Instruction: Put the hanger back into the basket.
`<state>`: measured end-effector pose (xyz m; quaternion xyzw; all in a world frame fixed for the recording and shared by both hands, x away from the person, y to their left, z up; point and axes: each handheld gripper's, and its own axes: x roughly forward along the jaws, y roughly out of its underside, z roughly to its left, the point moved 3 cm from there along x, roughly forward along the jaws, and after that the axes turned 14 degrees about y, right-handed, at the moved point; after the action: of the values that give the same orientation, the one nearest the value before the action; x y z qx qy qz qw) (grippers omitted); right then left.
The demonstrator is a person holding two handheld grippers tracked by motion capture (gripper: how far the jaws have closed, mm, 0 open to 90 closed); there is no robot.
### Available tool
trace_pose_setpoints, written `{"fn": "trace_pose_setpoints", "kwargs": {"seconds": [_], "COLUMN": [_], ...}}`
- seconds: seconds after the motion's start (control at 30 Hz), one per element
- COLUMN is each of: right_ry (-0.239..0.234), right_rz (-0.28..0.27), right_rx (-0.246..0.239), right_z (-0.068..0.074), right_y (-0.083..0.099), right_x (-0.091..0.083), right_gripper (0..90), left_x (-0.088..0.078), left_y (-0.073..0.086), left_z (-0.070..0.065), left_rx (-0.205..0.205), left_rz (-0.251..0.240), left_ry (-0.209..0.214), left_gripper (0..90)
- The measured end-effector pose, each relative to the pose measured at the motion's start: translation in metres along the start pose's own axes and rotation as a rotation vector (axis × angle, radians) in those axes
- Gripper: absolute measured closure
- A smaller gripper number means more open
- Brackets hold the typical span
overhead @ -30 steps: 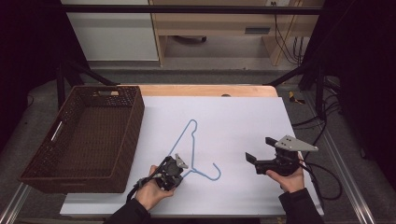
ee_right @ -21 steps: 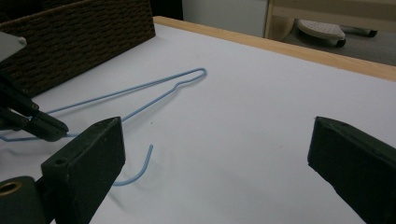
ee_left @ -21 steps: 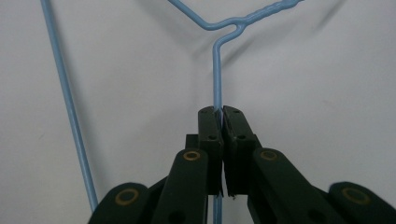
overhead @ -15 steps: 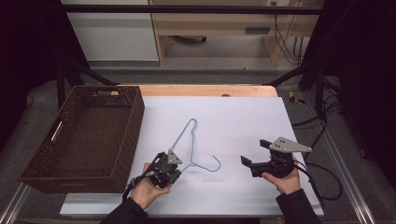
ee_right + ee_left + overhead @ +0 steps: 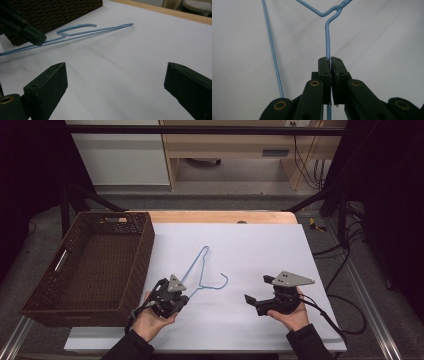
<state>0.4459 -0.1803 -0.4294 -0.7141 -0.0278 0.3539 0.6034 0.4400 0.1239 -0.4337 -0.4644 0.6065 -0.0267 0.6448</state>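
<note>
On the white table top (image 5: 240,250), just beside the wicker basket (image 5: 95,265), your left gripper (image 5: 176,296) pinches the blue wire hanger (image 5: 197,267), jaws pressed tight on its wire. Your right gripper (image 5: 252,301) hovers well apart to the right, jaws spread wide with nothing between them.

The wire hanger (image 5: 201,270) is pale blue against the plain white counter (image 5: 260,250), whose far edge shows light wood. The basket (image 5: 90,265) is dark brown with a woven pattern, and both claws are black with grey plates.
</note>
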Motion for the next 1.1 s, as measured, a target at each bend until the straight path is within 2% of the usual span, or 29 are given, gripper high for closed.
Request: {"fn": "trace_pose_setpoints", "kwargs": {"seconds": [0.07, 0.1, 0.13, 0.2, 0.23, 0.3, 0.43, 0.6, 0.9, 1.1], "right_ry": [-0.017, -0.017, -0.03, -0.037, -0.056, -0.061, -0.083, -0.095, -0.102, -0.117], "right_rz": [0.016, 0.016, 0.02, 0.02, 0.021, 0.02, 0.032, 0.039, 0.037, 0.023], "right_rx": [-0.02, -0.02, -0.031, -0.034, -0.031, -0.036, -0.05, -0.049, -0.058, -0.059], "right_z": [0.01, 0.01, 0.017, 0.019, 0.025, 0.027, 0.04, 0.049, 0.062, 0.071], "right_y": [0.0, 0.0, -0.001, -0.002, -0.004, -0.004, -0.006, -0.007, -0.012, -0.018], "right_x": [0.008, 0.008, 0.012, 0.014, 0.018, 0.02, 0.03, 0.036, 0.05, 0.063], "right_gripper": [5.6, 5.6, 5.8, 5.8, 6.2, 6.2, 7.1, 8.7, 16.3, 28.4], "left_x": [0.0, 0.0, 0.0, 0.0, 0.0, 0.0, -0.001, -0.004, -0.004, -0.002], "left_y": [0.0, 0.0, 0.0, 0.0, 0.0, 0.0, 0.0, 0.0, 0.0, 0.001], "left_z": [-0.001, -0.001, -0.001, 0.0, 0.0, 0.0, 0.001, 0.002, 0.003, 0.003], "left_rx": [-0.002, -0.002, 0.0, 0.0, -0.002, -0.007, -0.009, -0.015, -0.018, -0.017], "left_rz": [0.002, 0.002, 0.001, 0.002, 0.001, -0.004, -0.005, -0.013, -0.014, -0.011], "left_ry": [0.004, 0.004, 0.004, 0.002, 0.002, 0.003, 0.002, 0.003, 0.005, 0.007], "left_gripper": [87.3, 87.3, 87.2, 87.2, 87.3, 87.2, 87.3, 87.3, 87.3, 87.3]}}
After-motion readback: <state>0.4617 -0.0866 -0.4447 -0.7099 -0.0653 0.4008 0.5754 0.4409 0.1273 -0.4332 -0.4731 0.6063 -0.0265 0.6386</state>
